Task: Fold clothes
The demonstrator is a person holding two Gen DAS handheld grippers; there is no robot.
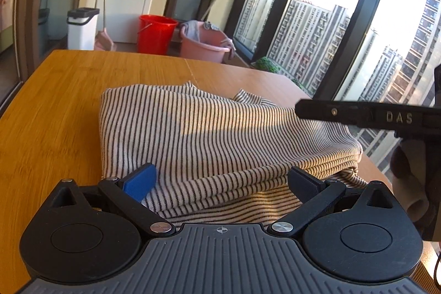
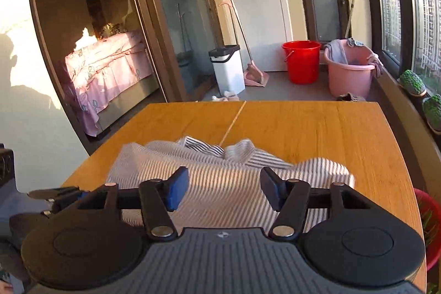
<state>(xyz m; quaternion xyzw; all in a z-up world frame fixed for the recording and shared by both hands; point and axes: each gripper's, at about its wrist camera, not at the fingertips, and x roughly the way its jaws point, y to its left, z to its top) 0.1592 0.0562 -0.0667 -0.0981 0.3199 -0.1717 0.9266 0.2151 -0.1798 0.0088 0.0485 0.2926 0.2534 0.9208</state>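
A black-and-white striped shirt (image 1: pixel 209 128) lies folded in several layers on the wooden table (image 1: pixel 55 101), its collar toward the far side. My left gripper (image 1: pixel 222 181) is open and hovers just above the shirt's near edge, its jaws set wide and nothing pressed between the pads. The right gripper's black body (image 1: pixel 366 117) reaches in from the right over the shirt, with a hand (image 1: pixel 408 170) behind it. In the right wrist view the striped shirt (image 2: pixel 220 164) looks blurred. My right gripper (image 2: pixel 224 188) hangs open above it, with nothing between the blue pads.
Beyond the table's far edge (image 2: pixel 275 102) stand a red bucket (image 2: pixel 301 61), a pink basin (image 2: pixel 348 68) with cloths, a white bin (image 2: pixel 227 68) and a broom. Tall windows (image 1: pixel 330 32) run along the right. A bed (image 2: pixel 107 65) shows through the doorway at left.
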